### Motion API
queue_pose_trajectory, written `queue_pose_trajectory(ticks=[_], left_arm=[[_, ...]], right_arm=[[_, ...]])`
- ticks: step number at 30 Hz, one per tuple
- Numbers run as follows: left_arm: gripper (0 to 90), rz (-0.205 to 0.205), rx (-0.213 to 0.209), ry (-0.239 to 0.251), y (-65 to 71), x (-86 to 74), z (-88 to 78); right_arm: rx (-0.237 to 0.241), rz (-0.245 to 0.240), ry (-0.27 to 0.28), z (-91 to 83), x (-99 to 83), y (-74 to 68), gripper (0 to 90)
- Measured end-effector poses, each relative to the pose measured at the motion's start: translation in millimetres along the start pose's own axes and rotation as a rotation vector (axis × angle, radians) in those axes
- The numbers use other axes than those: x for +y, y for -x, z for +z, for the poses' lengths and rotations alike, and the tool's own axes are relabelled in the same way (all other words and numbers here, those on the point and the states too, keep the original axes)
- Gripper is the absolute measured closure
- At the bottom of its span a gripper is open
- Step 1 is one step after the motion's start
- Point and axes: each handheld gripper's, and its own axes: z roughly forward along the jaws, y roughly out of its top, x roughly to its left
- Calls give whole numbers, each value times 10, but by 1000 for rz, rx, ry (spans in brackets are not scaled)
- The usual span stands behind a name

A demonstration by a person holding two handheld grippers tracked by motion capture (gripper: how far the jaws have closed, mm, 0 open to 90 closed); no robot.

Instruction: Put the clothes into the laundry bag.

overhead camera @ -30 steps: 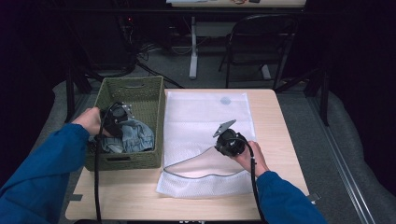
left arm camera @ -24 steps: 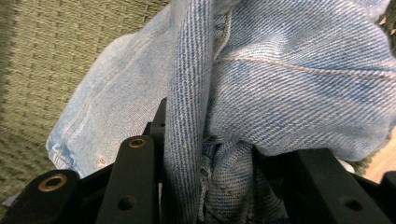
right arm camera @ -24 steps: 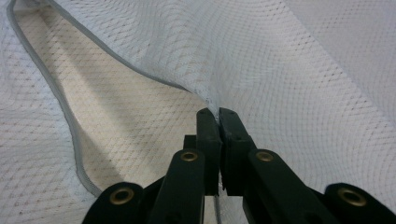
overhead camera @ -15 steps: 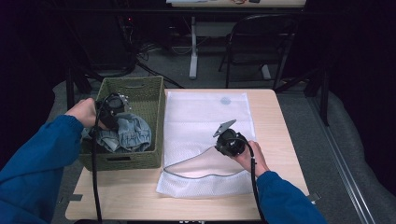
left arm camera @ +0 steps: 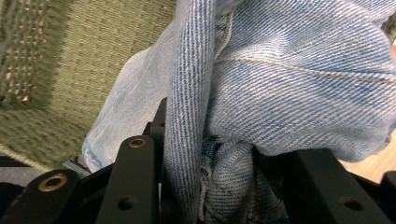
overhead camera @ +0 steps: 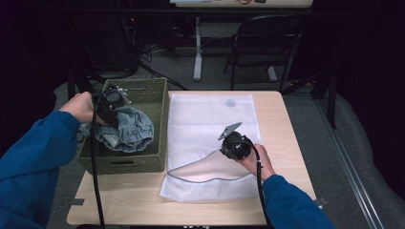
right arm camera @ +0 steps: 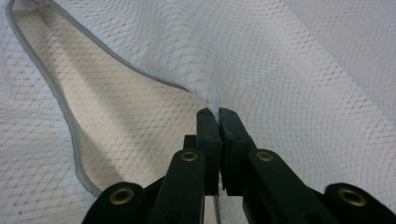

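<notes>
One bundle of denim [overhead camera: 125, 131] is what matters here: the jeans hang bunched over the green woven basket [overhead camera: 143, 162] at the left side of the table [overhead camera: 143, 205], their lowest folds, as far as we can tell, at or just inside the rim. Our left gripper [overhead camera: 111, 106] pinches them; in the left gripper view the black jaws are clamped on a thick fold of the blue cloth [left arm camera: 261, 93], with the basket weave [left arm camera: 70, 70] behind it.

To the right of the basket lies the white mesh laundry bag [overhead camera: 210, 119], flat on the wood, its long axis running from the near edge to the far edge. Its mouth [overhead camera: 205, 171], edged in grey, gapes toward the near left corner, which is the side facing the jeans. Our right gripper [overhead camera: 228, 138] stands at the mouth's far lip; in the right gripper view the jaws are pressed together on the upper mesh layer [right arm camera: 215, 112], lifting it off the lower one.

So the denim lies left and slightly far of the opening. We judge the coming move a rightward, nearward carry by the left hand, the nearer one.
</notes>
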Motion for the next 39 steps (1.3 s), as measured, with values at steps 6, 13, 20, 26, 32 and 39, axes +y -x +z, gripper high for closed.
queue_pose_trajectory(ticks=[6,13,20,26,32,39], left_arm=[[600,-13,1,4,23,40,-178],[600,1,2,0,110,83,-312],[600,0,9,11,223,107,-496],[598,3,11,13,405,175,-649],[598,11,10,20,630,281,-775],[597,14,-18,28,854,384,-865]], right_arm=[[-1,1,1,1,1,4,881],[-2,8,-1,-4,0,-3,881],[-3,2,4,-5,-4,11,882],[-9,23,1,-12,3,-4,882],[-18,29,8,-22,9,-9,882],[-32,28,30,-67,26,-1,883]])
